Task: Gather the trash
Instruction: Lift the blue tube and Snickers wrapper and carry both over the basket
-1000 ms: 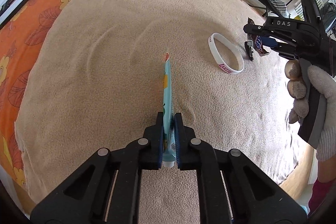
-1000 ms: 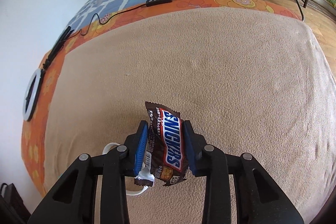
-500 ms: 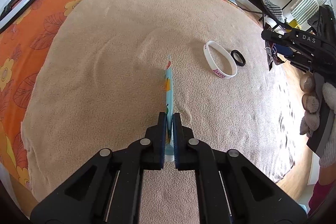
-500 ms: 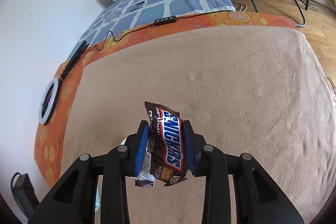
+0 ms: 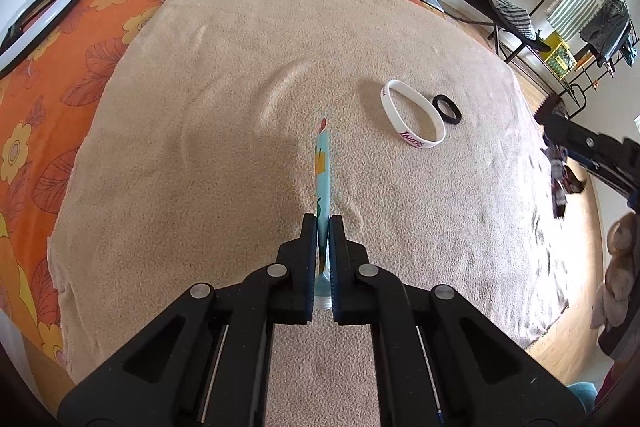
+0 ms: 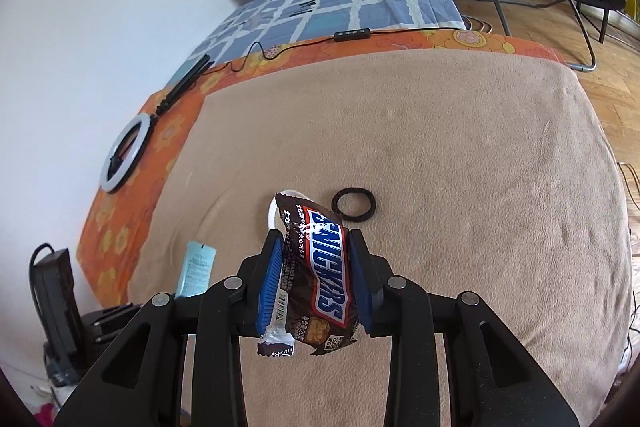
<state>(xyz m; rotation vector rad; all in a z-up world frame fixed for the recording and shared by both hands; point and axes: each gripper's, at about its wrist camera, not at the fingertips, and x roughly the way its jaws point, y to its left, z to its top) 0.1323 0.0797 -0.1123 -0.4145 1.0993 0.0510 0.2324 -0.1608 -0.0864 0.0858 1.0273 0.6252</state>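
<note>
the left gripper (image 5: pixel 323 223) is pinched tight on a flat light-blue sachet (image 5: pixel 323 171), held edge-on so it sticks straight out ahead of the fingers, over the beige blanket (image 5: pixel 200 155). over on the right side of that view, the right gripper (image 5: pixel 560 163) hangs near the blanket's edge with something dark dangling from it, blurred there.

from the right wrist it's plain: the right gripper (image 6: pixel 314 275) is clamped on a brown snickers wrapper (image 6: pixel 320 283), blue pads pressing both sides, the crumpled silver end of the wrapper hanging below the fingers. the wrapper is up off the blanket (image 6: pixel 440 147).

still lying on the blanket: a white lakers wristband (image 5: pixel 414 119) and, just beside it, a black hair tie (image 5: pixel 447 109), the two nearly touching. in the right wrist view the hair tie (image 6: pixel 354 203) sits just past the wrapper's top, and the wristband (image 6: pixel 274 211) peeks out behind it. the blue sachet (image 6: pixel 196 269) shows at lower left in that view.

an orange flowered sheet (image 5: pixel 60 67) runs round the blanket, with a ring light (image 5: pixel 36 23) lying on it.
</note>
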